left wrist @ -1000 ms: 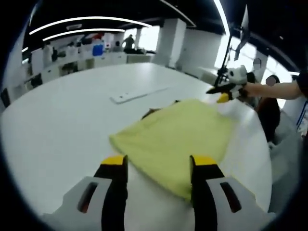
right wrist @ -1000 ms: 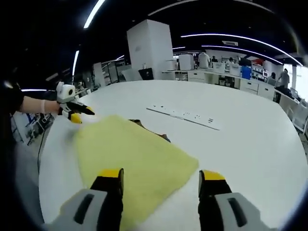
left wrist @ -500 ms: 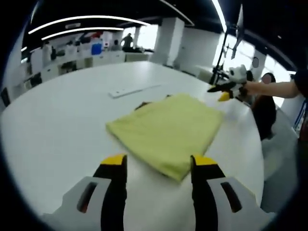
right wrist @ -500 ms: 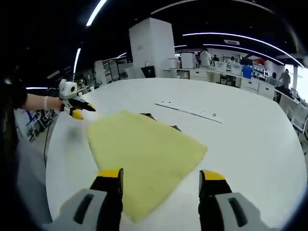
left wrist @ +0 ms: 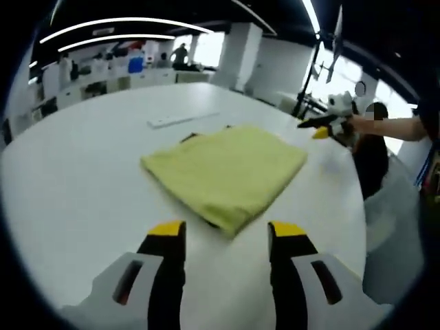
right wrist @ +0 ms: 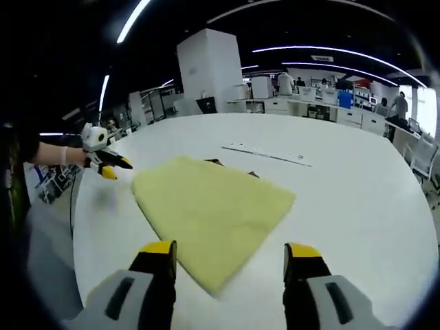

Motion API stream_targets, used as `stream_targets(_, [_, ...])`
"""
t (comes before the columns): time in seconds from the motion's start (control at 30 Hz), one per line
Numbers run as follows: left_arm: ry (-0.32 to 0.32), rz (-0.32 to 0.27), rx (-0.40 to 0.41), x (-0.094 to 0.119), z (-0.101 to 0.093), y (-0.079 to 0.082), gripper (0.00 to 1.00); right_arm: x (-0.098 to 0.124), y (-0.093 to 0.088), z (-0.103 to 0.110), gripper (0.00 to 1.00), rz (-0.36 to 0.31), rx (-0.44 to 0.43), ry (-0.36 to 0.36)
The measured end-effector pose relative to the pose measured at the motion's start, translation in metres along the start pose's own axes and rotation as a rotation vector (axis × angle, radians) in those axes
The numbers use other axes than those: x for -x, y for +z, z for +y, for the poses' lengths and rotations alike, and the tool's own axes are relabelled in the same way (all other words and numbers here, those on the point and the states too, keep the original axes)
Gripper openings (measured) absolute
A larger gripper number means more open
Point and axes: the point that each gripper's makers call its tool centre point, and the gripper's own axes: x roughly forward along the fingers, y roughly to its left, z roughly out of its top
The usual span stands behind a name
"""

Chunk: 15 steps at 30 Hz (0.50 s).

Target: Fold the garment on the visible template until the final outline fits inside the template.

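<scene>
Garment (left wrist: 227,168), soft yellow cloth, lies folded roughly square.

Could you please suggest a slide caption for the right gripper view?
Open right gripper above a folded yellow garment on the white table.

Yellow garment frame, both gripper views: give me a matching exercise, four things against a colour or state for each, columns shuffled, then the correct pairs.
Things:
1. garment
2. table
3. left gripper
4. strip lying beyond the garment

States:
A. long, thin, white, flat on the table
B. open, empty, hovering short of the garment's near corner
C. yellow, folded flat, dark edges showing at its far side
D. white, broad, bare around the cloth

Pairs: 1-C, 2-D, 3-B, 4-A
</scene>
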Motion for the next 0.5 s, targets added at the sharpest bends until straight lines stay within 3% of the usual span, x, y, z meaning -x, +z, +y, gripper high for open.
stream_targets(0.33, [0.018, 0.001, 0.047, -0.004, -0.002, -0.013, 0.34, 0.008, -0.021, 0.011, 0.61, 0.018, -0.034, -0.005])
stream_targets(0.5, [0.031, -0.015, 0.076, -0.008, 0.001, -0.016, 0.3, 0.01, -0.025, 0.008, 0.54, 0.023, -0.047, -0.007])
